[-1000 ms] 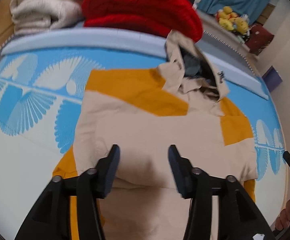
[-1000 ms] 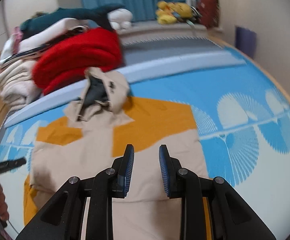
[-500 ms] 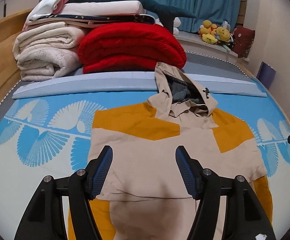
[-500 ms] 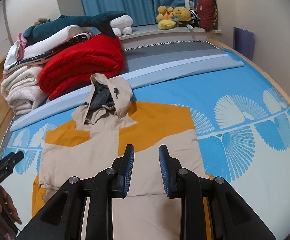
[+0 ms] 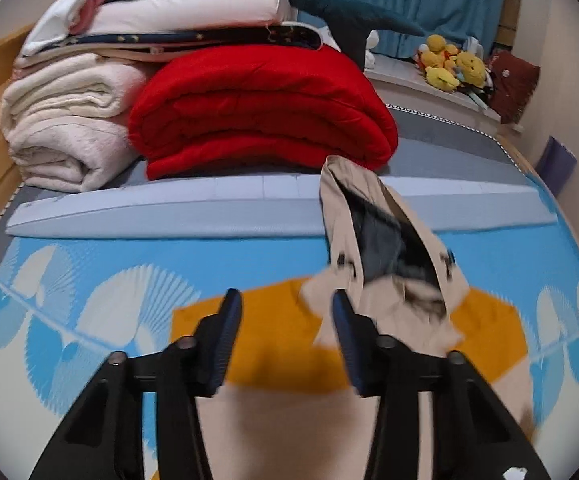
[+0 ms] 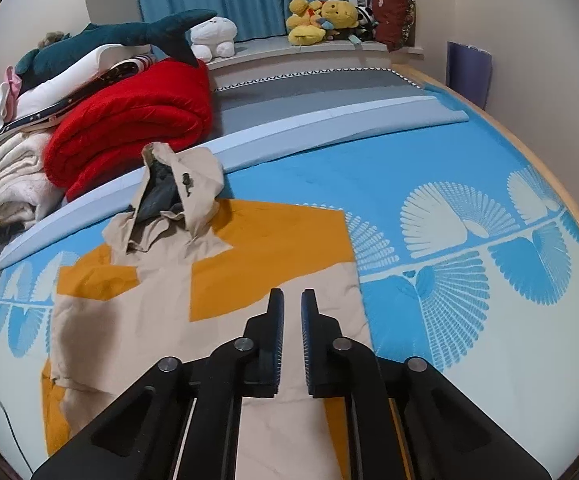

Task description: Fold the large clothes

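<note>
A beige and orange hooded jacket [image 6: 193, 292] lies flat on the blue patterned bed cover, its hood [image 6: 177, 184] pointing to the back. It also shows in the left wrist view [image 5: 289, 344], with the hood [image 5: 385, 240] to the right. My left gripper [image 5: 285, 304] is open and empty, above the jacket's shoulder area next to the hood. My right gripper [image 6: 292, 300] has its jaws a small gap apart with nothing between them, above the jacket's right side.
A red folded blanket [image 5: 261, 112] and cream blankets [image 5: 61, 124] are stacked at the back left behind a pale blue foam strip [image 5: 209, 208]. Plush toys [image 6: 321, 20] sit on the window ledge. The bed cover [image 6: 469, 220] stretches right of the jacket.
My left gripper has moved forward over the jacket toward the hood. My right gripper has stayed nearly still with the same narrow gap.
</note>
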